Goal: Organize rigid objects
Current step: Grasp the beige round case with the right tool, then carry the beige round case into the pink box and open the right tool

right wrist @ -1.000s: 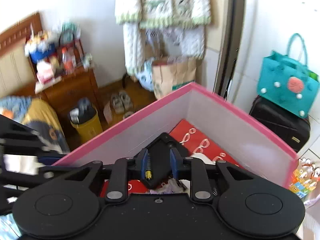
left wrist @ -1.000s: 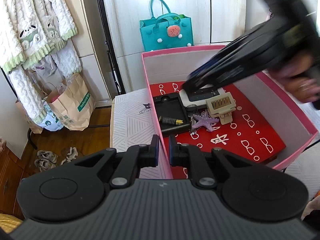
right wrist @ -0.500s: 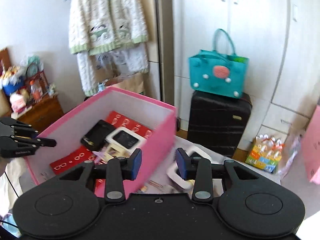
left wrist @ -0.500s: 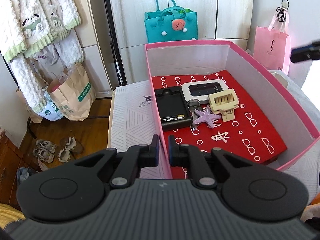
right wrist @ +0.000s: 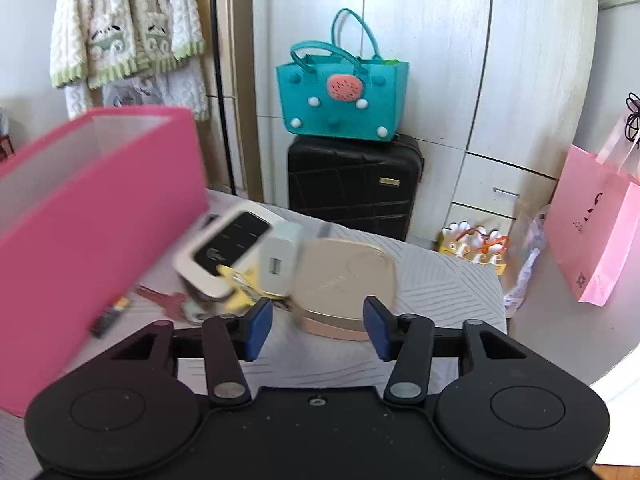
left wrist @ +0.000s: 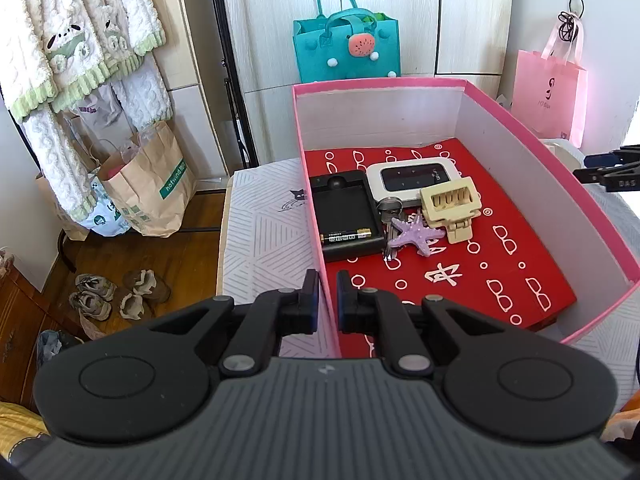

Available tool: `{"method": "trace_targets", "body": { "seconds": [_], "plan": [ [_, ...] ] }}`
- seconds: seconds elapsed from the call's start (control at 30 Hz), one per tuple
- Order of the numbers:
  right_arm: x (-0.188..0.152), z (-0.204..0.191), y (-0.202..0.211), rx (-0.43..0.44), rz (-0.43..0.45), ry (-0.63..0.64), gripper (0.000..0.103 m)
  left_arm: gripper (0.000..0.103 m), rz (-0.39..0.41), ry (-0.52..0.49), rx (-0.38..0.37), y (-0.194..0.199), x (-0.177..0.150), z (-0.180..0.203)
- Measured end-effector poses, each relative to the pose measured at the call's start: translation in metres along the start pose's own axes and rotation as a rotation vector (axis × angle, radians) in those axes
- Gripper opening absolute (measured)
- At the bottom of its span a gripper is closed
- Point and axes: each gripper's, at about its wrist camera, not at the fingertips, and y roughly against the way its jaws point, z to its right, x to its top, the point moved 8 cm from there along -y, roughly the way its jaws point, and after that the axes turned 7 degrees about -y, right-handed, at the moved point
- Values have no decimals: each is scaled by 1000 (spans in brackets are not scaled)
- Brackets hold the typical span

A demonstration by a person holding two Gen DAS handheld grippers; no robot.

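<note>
The left gripper (left wrist: 327, 294) is pinched onto the near wall of the pink cardboard box (left wrist: 552, 172), one finger either side of the rim, steadying it. Inside, on the red patterned lining, lie a black plastic tray (left wrist: 347, 216) with a black-and-gold battery (left wrist: 346, 235) in it, a white pocket router with a dark screen (left wrist: 412, 179), a cream plastic hair claw (left wrist: 452, 204), a lilac starfish ornament (left wrist: 416, 234) and silver keys (left wrist: 389, 210), all bunched near the left wall. So I'd call this roughly half done. The right gripper (right wrist: 318, 326) hangs outside the box with its blue-padded fingers spread wide and nothing between them, lined up on a beige squarish compact case (right wrist: 344, 280) on the grey patterned bedding (right wrist: 452, 280). Just beside that sit a white charger block (right wrist: 280, 266), a white remote with a black face (right wrist: 224, 254), something yellow, a reddish key (right wrist: 164, 300) and another battery (right wrist: 110, 316) by the box's outer wall; that pile is left to move. Only the left view shows the box's contents; only the right view, blurred at the left, shows the waiting pile. The left view catches just the right gripper's black tip at its edge.
</note>
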Motion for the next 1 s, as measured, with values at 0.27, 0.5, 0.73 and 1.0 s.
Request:
{"method": "trace_targets", "body": {
  "seconds": [0.27, 0.5, 0.73, 1.0],
  "plan": [
    [-4, 11, -29, -28, 1, 0, 75, 8, -4, 10, -7, -1, 1, -1],
    [-1, 16, -51, -20, 9, -26, 85, 8, -4, 19, 0, -2, 4, -2],
    [-3, 18, -49, -22, 19, -63, 78, 8, -8, 15, 5, -3, 4, -1],
    [-30, 8, -17, -19, -62, -73, 78, 8, -11, 6, 14, -2, 3, -1]
  ]
}}
